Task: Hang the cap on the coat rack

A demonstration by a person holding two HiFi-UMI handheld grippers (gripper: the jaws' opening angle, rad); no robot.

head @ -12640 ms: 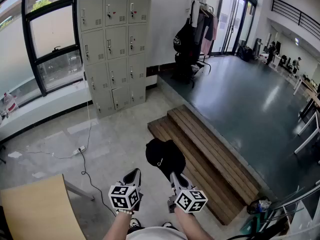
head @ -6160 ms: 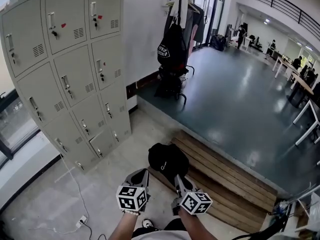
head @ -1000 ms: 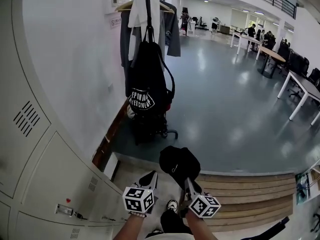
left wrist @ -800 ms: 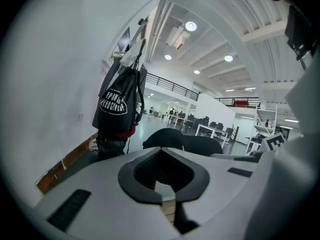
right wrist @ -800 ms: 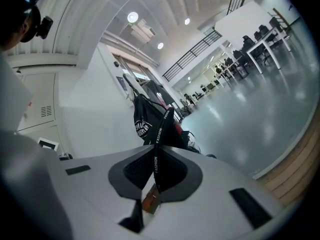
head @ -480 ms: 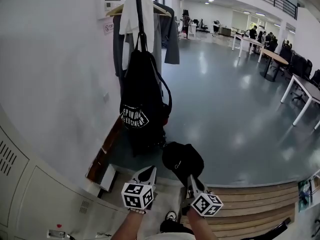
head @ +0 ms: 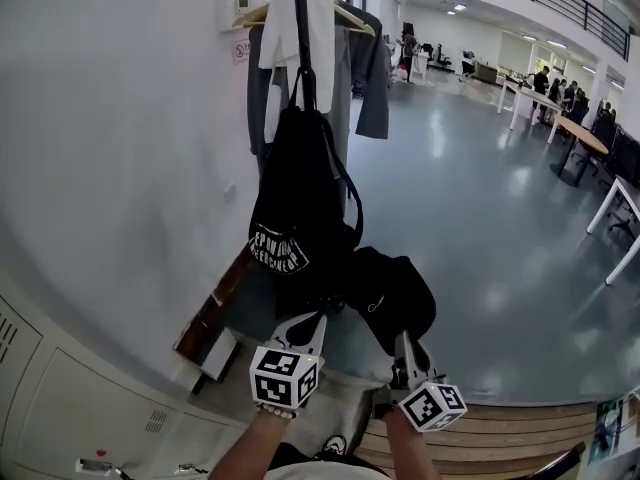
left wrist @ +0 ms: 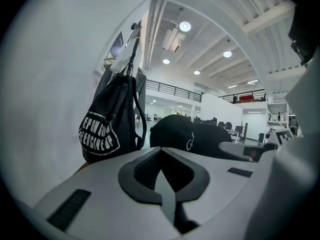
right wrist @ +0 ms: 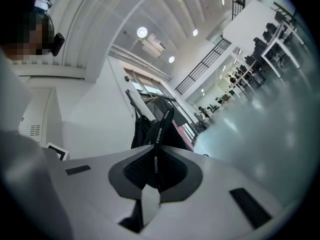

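Observation:
A black cap (head: 392, 293) hangs from my right gripper (head: 404, 346), which is shut on its black strap (right wrist: 159, 144) printed FASHION. The cap is right beside a black drawstring bag (head: 298, 223) that hangs on the coat rack (head: 299, 8), low against the bag's right side. A white garment (head: 320, 28) and a grey jacket (head: 370, 68) hang on the same rack. My left gripper (head: 308, 326) is shut with nothing in it, just below the bag. In the left gripper view the cap (left wrist: 187, 136) shows to the right of the bag (left wrist: 107, 129), past the left gripper (left wrist: 162, 176).
A white wall (head: 120, 168) runs close on the left, with grey lockers (head: 60, 408) at the lower left. Wooden steps (head: 500, 443) lie at the lower right. Tables (head: 575, 128) and people stand far off across the grey floor.
I have come closer to the rack. The cap has risen and moved up beside the black bag, still held by my right gripper. The left gripper stays shut.

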